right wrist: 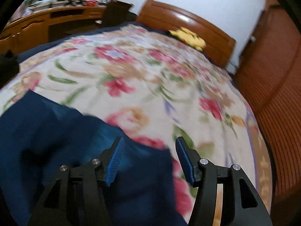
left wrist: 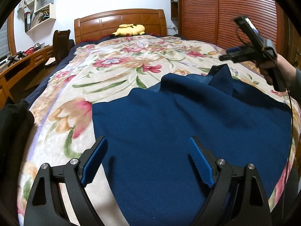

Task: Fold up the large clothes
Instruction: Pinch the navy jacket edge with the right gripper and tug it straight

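Observation:
A dark blue garment (left wrist: 188,124) lies spread on the floral blanket (left wrist: 105,69) at the near end of the bed, its far right corner standing up in a peak. My left gripper (left wrist: 148,143) is open and empty, just above the garment's near left part. My right gripper (left wrist: 225,56) shows in the left wrist view, held in a hand above the garment's far right corner. In the blurred right wrist view the right gripper (right wrist: 149,145) is open and empty over the garment's (right wrist: 56,141) right edge.
A yellow plush toy (left wrist: 130,30) lies by the wooden headboard (left wrist: 120,20). A slatted wooden wardrobe (left wrist: 235,15) stands along the bed's right side. A desk (left wrist: 24,62) and chair (left wrist: 61,45) stand at the left. Something black (left wrist: 13,120) lies at the bed's near left edge.

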